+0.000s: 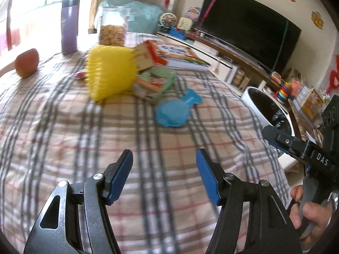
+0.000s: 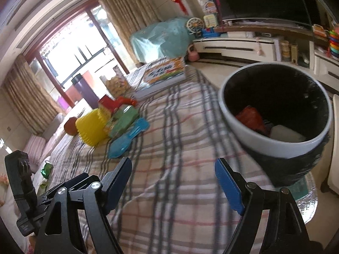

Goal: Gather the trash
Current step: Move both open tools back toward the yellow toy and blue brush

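Trash lies in a loose heap on the checked cloth of the bench (image 1: 148, 148), toward its far side. Going from the left, a reddish-brown round thing (image 1: 27, 63) sits alone near the edge, then a purple tumbler (image 1: 69, 25) and a clear jar of biscuits (image 1: 112, 26) stand upright behind the heap. The heap itself starts with a ribbed yellow cup (image 1: 111, 72) tipped on its side, with a torn red and white carton (image 1: 146, 57) and a green wrapper (image 1: 157, 80) crowded against it, and a blue wrapper (image 1: 177, 110) flat on the cloth just beside them. A thick picture book (image 1: 180, 55) lies behind. Off the right edge of the bench stands a white bin (image 2: 275, 146) lined in black, with a red scrap (image 2: 251, 118) and a white piece (image 2: 286, 134) already inside. The left claw (image 1: 164, 175) hangs released over bare cloth, nothing between its blue pads. The right claw (image 2: 172, 184) is likewise spread wide and carries nothing, near the bin.
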{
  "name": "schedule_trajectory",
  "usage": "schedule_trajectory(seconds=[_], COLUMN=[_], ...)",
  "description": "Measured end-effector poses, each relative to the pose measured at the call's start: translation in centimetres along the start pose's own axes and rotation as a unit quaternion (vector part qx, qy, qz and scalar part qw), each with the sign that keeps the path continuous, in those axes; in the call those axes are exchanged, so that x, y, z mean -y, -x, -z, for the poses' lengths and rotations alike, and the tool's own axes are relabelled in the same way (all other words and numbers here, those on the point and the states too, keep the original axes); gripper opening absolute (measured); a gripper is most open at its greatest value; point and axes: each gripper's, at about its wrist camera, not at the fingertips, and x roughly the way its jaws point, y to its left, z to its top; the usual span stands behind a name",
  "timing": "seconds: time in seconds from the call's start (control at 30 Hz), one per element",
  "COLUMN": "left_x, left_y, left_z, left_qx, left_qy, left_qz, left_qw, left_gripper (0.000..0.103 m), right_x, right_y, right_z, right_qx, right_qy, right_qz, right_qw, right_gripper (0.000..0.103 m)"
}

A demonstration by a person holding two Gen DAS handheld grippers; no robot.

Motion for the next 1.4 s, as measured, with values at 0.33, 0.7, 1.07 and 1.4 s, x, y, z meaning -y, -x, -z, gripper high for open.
schedule_trajectory(seconds=[0.33,0.7,1.07,1.4], left_x=[-3.5,-6.1,-8.3,-7.7], left_y=[0.7,-0.7,-3.2,-5.9], left_z=[-0.1,-2.9,-6.7,-7.7], left_qx=[0.010,0.014,0.024,0.001], left_qy=[0.023,0.008,-0.017,-0.042], left_qz=[-0.019,-0.037,-0.054,-0.022], left_qw=[0.9995,0.9992,0.9981,0.9989], left_gripper=[0.063,0.063,0.063,0.019], right_x=[-3.6,-5.9,-8.9,-10.8], right_y=[-2.4,-4.9,-9.1,-12.2], right_z=[0.9,0.8,0.0,-0.3], right_qx=[-0.023,-0.042,-0.061,-0.074], right_qy=[0.024,0.048,0.085,0.140], right_qz=[-0.017,-0.020,-0.025,0.026], right_qw=[0.999,0.998,0.994,0.987], right_gripper=[0.082,0.082,0.082,0.075])
